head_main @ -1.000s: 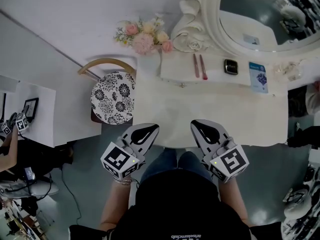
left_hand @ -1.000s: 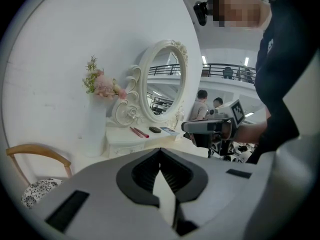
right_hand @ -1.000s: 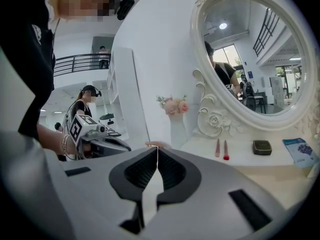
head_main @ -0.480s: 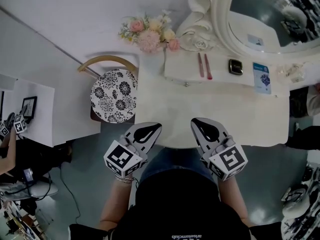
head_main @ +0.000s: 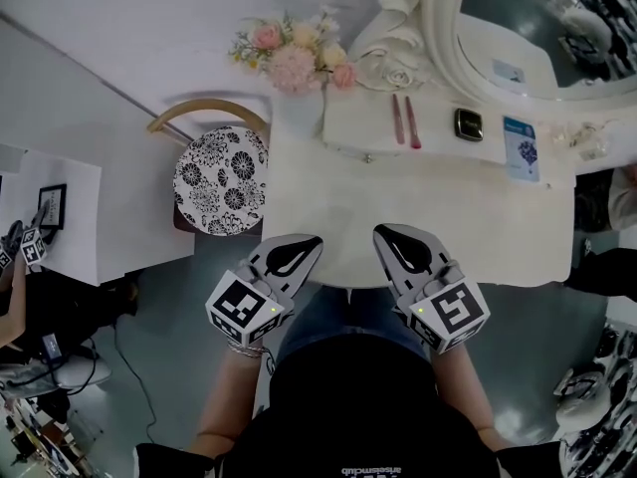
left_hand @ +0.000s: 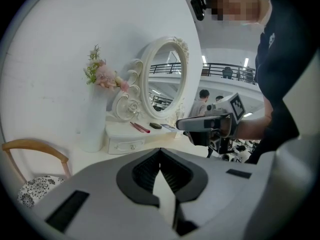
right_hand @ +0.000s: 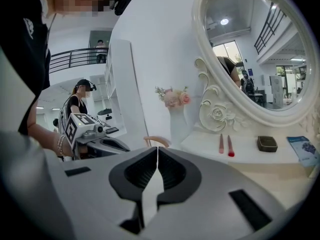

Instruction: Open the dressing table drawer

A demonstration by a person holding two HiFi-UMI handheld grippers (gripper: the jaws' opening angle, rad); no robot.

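The white dressing table (head_main: 428,217) stands in front of me. At its back sits a raised shelf with a small drawer (head_main: 343,147) that has a round knob (head_main: 367,157); the drawer is closed. It also shows in the left gripper view as the drawer (left_hand: 131,145). My left gripper (head_main: 311,243) hovers over the table's front edge, shut and empty. Beside it my right gripper (head_main: 386,235) is shut and empty too. Both are well short of the drawer. In their own views, the left gripper (left_hand: 160,152) and right gripper (right_hand: 158,151) have jaws touching at the tips.
A white vase of pink flowers (head_main: 296,58) stands at the table's back left, next to an oval mirror (head_main: 537,28). Two pink pens (head_main: 403,119), a dark compact (head_main: 468,123) and a blue card (head_main: 518,149) lie on the shelf. A patterned-seat chair (head_main: 219,179) stands to the left.
Both grippers have crept slightly forward over the table's front edge and remain shut. The head view has shifted a little; the drawer stays closed.
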